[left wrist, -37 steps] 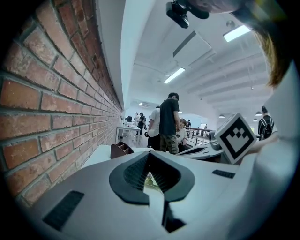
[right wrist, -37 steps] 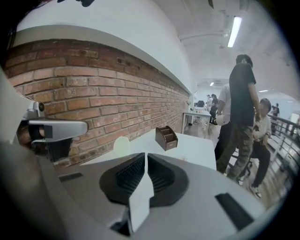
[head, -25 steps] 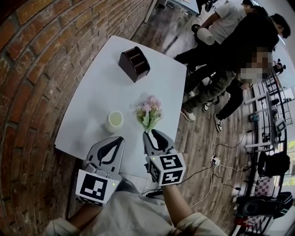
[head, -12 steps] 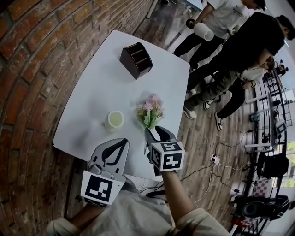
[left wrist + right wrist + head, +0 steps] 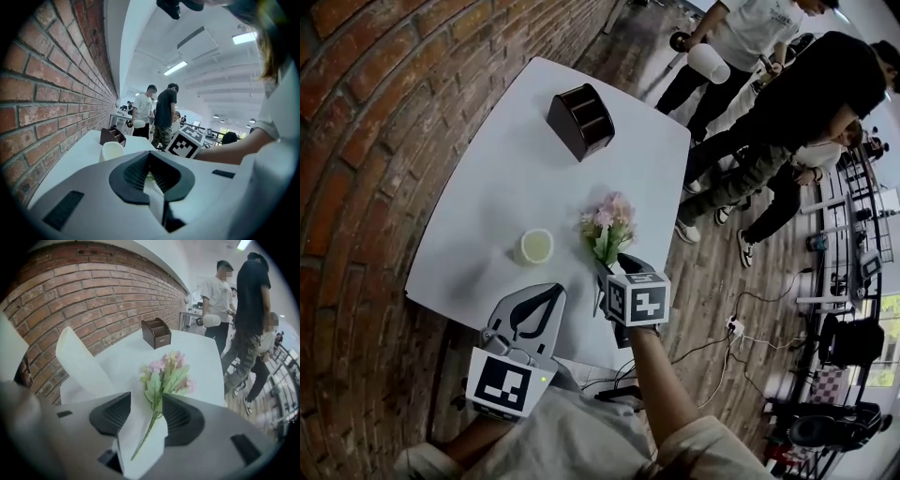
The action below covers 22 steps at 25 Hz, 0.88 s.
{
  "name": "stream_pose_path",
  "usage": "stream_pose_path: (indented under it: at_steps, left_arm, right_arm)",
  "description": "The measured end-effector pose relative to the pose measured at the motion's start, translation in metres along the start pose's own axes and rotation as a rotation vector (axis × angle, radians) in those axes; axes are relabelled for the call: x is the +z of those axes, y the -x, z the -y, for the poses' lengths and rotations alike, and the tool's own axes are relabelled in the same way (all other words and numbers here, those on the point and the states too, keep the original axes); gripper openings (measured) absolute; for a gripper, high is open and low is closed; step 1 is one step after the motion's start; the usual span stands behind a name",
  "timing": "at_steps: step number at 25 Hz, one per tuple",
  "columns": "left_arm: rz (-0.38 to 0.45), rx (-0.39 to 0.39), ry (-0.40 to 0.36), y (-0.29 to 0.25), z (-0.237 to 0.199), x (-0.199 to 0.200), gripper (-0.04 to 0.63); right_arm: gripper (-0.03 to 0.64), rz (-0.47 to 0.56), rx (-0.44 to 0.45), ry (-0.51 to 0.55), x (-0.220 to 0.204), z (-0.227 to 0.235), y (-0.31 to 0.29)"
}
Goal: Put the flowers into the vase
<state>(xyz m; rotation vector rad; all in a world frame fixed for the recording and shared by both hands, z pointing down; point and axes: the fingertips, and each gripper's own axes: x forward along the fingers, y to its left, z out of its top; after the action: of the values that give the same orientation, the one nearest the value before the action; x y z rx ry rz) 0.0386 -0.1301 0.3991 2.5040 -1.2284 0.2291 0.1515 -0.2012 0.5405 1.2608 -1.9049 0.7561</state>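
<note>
- Head view is showing a white rectangular table (image 5: 506,169) standing against a red brick wall (image 5: 366,141), seen steeply from above.
- A small bunch of pink artificial flowers with green leaves (image 5: 607,225) is resting near the table's near edge, apparently lying on the tabletop, blooms pointing away from the person.
- The right gripper (image 5: 614,269) is pointing down at the bunch. Its jaws are opening, with the thin green stem running between them and the pads no longer pinching it.
- A short, round, cream-white vase (image 5: 534,246) is standing upright to the left of the flowers, apart from them.
- The left gripper (image 5: 554,290) is hovering near the table's near edge, aimed toward the vase without touching it. Its jaw tips are meeting, with nothing between them.
- A dark brown wooden box with open compartments (image 5: 581,120) is sitting at the far end of the table.
- Several people (image 5: 787,103) are standing on the wood-plank floor (image 5: 712,272) beyond the table's right side.
</note>
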Motion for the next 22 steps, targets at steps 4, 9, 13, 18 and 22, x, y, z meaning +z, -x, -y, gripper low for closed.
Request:
stream_pose_path:
  at_steps: [4, 9, 13, 18, 22]
  left_arm:
    - [-0.001, 0.003, 0.010, -0.002, -0.003, -0.001, 0.008]
    - [0.003, 0.000, 0.015, -0.002, -0.002, 0.000, 0.008]
    - [0.004, 0.004, 0.022, -0.002, -0.004, -0.001, 0.008]
    - [0.005, 0.011, 0.039, -0.001, -0.009, -0.001, 0.008]
    - [0.004, 0.017, 0.053, 0.000, -0.015, -0.004, 0.008]
  right_arm:
    - [0.206, -0.059, -0.013, -0.018, -0.011, 0.008, -0.015]
    - [0.222, -0.111, -0.008, -0.087, -0.013, 0.013, -0.028]
    - [0.222, -0.140, -0.019, -0.070, -0.011, 0.020, -0.043]
    - [0.222, -0.218, -0.036, -0.104, -0.025, 0.029, -0.059]
    - [0.222, -0.242, -0.033, -0.138, -0.029, 0.032, -0.068]
